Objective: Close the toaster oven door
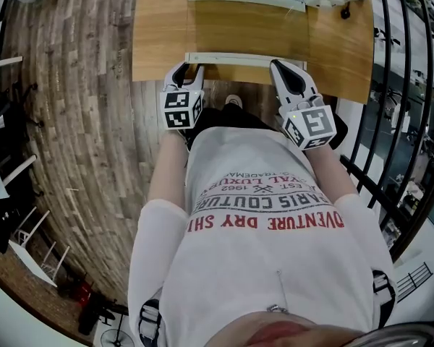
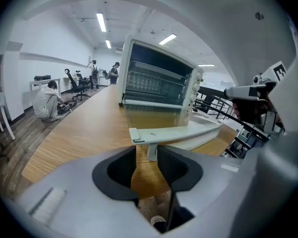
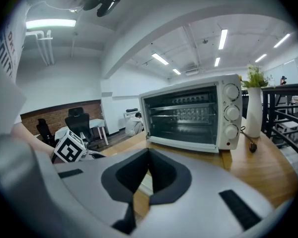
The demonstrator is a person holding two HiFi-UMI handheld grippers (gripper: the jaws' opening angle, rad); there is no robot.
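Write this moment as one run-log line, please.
door open flat | left gripper open, at handle | right gripper shut, empty | closing not started

**A:** What is the person wearing?

**B:** A white short-sleeved T-shirt (image 1: 275,266). Several lines of grey lettering run across the chest, and one line of red capitals. Beyond its hem show dark trousers (image 1: 217,118) and the pale toe of a shoe (image 1: 233,101).

**A:** What do the hand tools look like?

**B:** The left gripper (image 2: 146,150) and the right gripper (image 3: 148,152) match. Each has a smooth, light grey shell and two black padded jaws in a rounded black recess. Each carries a white cube printed with black square patterns: the left marker cube (image 1: 182,109) and the right marker cube (image 1: 309,126). Short black strips (image 3: 238,207) mark the right gripper's shell.
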